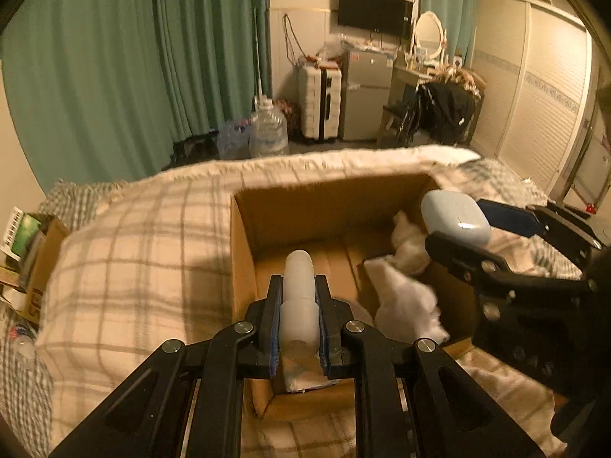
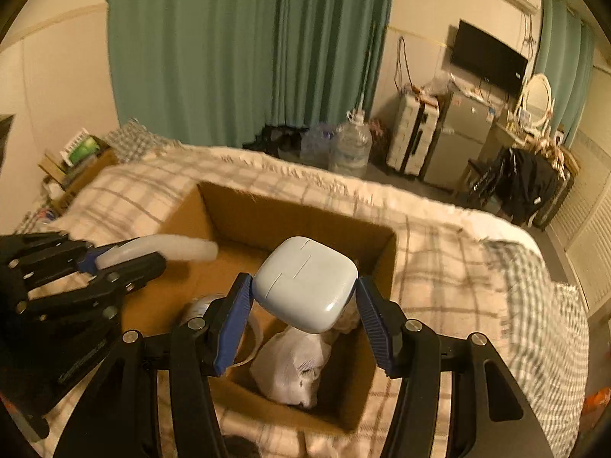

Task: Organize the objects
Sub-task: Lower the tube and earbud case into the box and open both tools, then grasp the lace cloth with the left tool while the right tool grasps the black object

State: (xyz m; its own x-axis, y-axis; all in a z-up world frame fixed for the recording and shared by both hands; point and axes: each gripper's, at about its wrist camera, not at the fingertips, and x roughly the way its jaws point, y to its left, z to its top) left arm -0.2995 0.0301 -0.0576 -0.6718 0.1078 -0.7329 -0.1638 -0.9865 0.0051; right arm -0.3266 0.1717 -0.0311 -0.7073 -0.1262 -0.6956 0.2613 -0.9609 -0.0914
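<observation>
An open cardboard box (image 1: 244, 252) (image 2: 214, 206) sits on a plaid blanket on the bed. My left gripper (image 1: 298, 286) is shut on a white translucent bottle (image 1: 299, 294) and holds it over the box's near left part; the bottle also shows in the right wrist view (image 2: 179, 249). My right gripper (image 2: 303, 286) is shut on a pale blue rounded case (image 2: 305, 284) (image 1: 454, 217) and holds it above the box's right side. White crumpled cloth (image 1: 404, 297) (image 2: 294, 366) lies in the box. A tape roll (image 2: 252, 339) lies beside it.
The plaid blanket (image 1: 133, 252) covers the bed around the box. A small box with items (image 1: 26, 244) stands at the bed's left. Beyond the bed are water jugs (image 1: 267, 129), a suitcase (image 1: 319, 105), a small fridge (image 1: 364, 95) and green curtains.
</observation>
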